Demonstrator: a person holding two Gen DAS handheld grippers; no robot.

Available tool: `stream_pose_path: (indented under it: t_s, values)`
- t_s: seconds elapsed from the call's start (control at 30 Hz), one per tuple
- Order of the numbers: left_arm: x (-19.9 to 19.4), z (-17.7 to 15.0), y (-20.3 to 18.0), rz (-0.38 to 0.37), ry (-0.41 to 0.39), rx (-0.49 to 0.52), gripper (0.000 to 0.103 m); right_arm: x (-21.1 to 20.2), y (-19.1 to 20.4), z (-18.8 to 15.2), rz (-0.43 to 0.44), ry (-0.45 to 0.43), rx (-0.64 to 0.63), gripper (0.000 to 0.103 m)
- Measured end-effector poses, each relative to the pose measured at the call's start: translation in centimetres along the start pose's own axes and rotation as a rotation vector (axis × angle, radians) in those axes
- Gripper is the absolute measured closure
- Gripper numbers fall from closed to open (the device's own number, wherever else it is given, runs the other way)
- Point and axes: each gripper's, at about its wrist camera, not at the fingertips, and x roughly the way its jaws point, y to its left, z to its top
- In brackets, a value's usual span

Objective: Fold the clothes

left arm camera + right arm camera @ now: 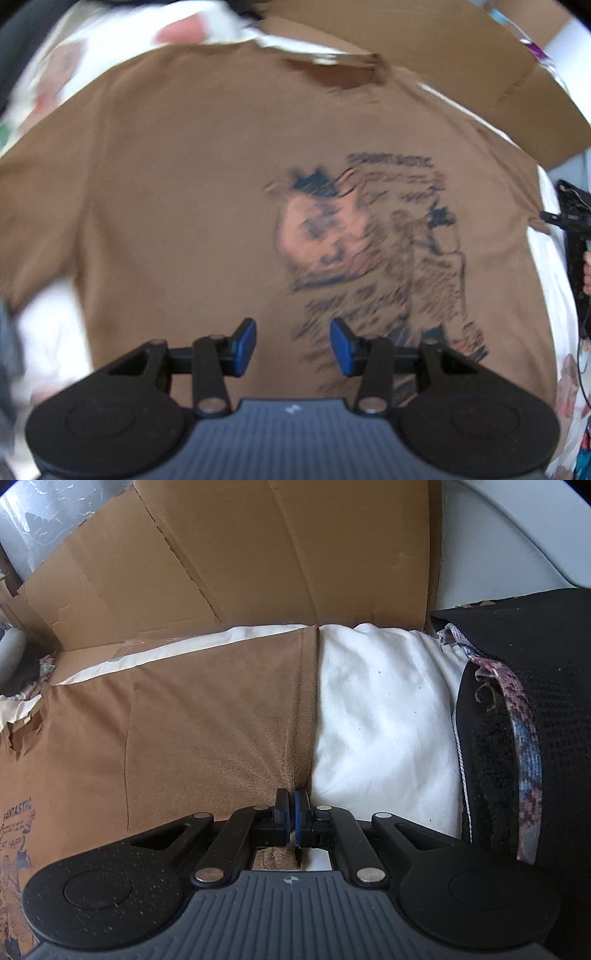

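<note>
Blur smears most of the left wrist view, so the dark print on the brown T-shirt (207,177) reads only as a rough figure with a line of lettering above it that cannot be made out. The shirt lies spread flat, print side up, over a white floral sheet (62,62) whose pattern is washed out; what the sheet covers is not shown. The left tongs (293,343) hover above the lower part of the shirt, their blue pads (246,341) standing apart with nothing between them. At the right edge of that view the right tongs (291,814) appear only as a dark sliver, cut off by the frame, with a few fingertips of the person's hand just visible beside them.

The right wrist view is sharp. There the tongs are clenched on the hem edge of the shirt's sleeve, a bunch of brown cloth showing behind the pads. A white cloth (384,716) lies just beside the sleeve, and a black garment (535,672) with a patterned strap is cropped at the right. Flattened cardboard (258,554) stands behind the shirt, its upper part cut off.
</note>
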Motion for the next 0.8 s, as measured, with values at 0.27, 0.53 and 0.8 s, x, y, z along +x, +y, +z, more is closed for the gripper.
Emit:
stream_pose_path:
  t_s: [0.27,0.53,0.8]
  values:
    - [3.1,7.8,-9.2,-0.138,-0.042,0.199,0.057,-0.2,0.5,0.2,-0.008,0.002,-0.005,0.101]
    - [6.2,12.3,-18.8,-0.225,-0.035,0.385,0.056,-2.8,0.3,-0.4,0.005,-0.055,-0.048,0.086]
    - [9.1,14.0,-24.5,-0.245,0.007,0.491,0.057,-3.9,-0.1,-2.5,0.039,-0.060,-0.026,0.080]
